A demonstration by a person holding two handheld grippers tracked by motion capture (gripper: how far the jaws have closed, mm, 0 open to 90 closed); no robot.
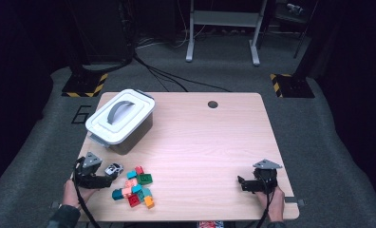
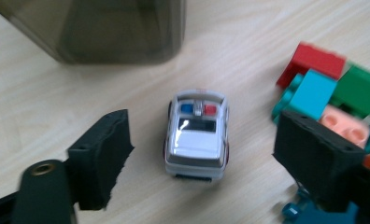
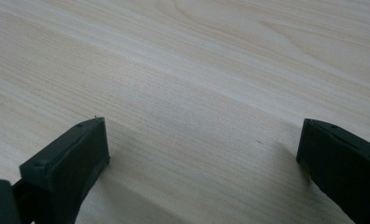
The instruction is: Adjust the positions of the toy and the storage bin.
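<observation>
Left gripper (image 2: 199, 154) is held wide apart, jaws straddling the small white toy police car with red and blue roof lights (image 2: 197, 134); nothing is clamped yet. In the high view the car (image 1: 113, 168) is seen on the light wooden table (image 1: 210, 142), near the front-left edge, just left of the pile of coloured plastic building bricks (image 1: 136, 186) and in front of the smoky-grey storage box with white lid and grey handle (image 1: 121, 117).

Risks, as judged:
- The right-hand jaw is placed just beside the salmon and teal bricks (image 2: 335, 114); a brick could be caught along with the car on closing.
- The car is on wheels and could be rolled out by an uneven squeeze.
- The rounded body could be squirted out if pinched too high.
- The box lid appears shut, so nothing can be dropped in until it is removed.

Right gripper (image 3: 199, 154) is also spread, empty, held over bare table at the right.
</observation>
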